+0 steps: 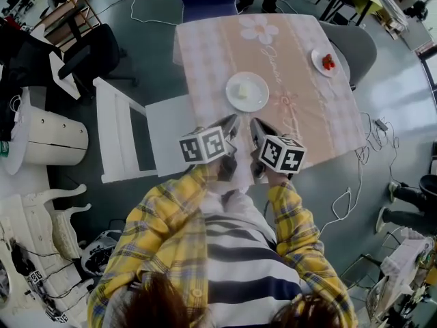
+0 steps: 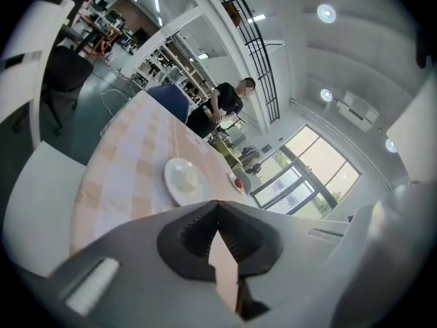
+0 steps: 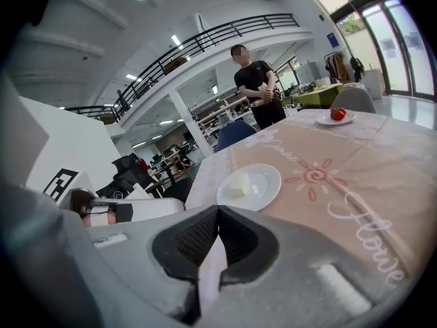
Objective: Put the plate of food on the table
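Plate (image 1: 247, 91) on table (image 1: 314, 115), beyond closed left fingers (image 1: 231, 125) and right fingers (image 1: 259, 128).

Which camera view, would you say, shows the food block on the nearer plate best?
Right gripper view: the food block is close, its shape clear. Head view shows it small; left gripper view, washed out.

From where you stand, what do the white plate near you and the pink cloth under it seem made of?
White plate: probably glazed ceramic or melamine, smooth with a soft sheen. Pink cloth: printed fabric or vinyl, checked with a flower print, hanging down at its edges; which of the two is unclear.
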A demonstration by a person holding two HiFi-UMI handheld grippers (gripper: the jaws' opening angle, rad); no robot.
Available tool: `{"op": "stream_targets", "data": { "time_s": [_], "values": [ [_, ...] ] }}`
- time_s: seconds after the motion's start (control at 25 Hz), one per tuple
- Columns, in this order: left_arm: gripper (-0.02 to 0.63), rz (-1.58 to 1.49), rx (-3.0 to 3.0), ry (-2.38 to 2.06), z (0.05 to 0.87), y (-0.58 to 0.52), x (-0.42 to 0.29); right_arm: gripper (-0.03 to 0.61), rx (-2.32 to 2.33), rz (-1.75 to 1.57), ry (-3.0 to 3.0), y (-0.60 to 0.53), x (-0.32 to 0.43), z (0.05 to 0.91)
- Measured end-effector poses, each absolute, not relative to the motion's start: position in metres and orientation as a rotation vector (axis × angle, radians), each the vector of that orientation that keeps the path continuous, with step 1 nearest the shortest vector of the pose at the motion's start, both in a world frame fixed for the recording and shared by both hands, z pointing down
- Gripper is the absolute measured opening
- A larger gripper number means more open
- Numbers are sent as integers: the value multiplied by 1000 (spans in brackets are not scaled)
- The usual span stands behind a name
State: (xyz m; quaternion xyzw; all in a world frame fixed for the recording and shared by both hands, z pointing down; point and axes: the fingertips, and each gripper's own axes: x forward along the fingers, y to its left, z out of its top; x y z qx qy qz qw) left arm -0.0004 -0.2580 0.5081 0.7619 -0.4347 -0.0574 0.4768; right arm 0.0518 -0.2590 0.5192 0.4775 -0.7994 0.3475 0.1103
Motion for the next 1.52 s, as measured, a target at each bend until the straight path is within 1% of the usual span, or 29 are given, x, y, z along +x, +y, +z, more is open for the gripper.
{"op": "stream_targets", "data": {
  "time_s": [0.16, 0.52, 1.0, 1.52],
  "values": [
    [-5, -90, 1931, -1123, 504, -249, -1, -2, 1425, 1011, -2376, -247, 54, 511],
    [-5, -89, 2028, -1218, 490, -217, 10, -2, 1461, 970, -2415, -212, 70, 500],
    [-5, -92, 2045, -1204, 485, -133, 43, -2, 1483, 930, -2442, -131, 102, 489],
    [-5, -81, 2090, -1200, 477, -68, 55, -2, 1475, 869, -2461, -63, 104, 484]
  ]
}}
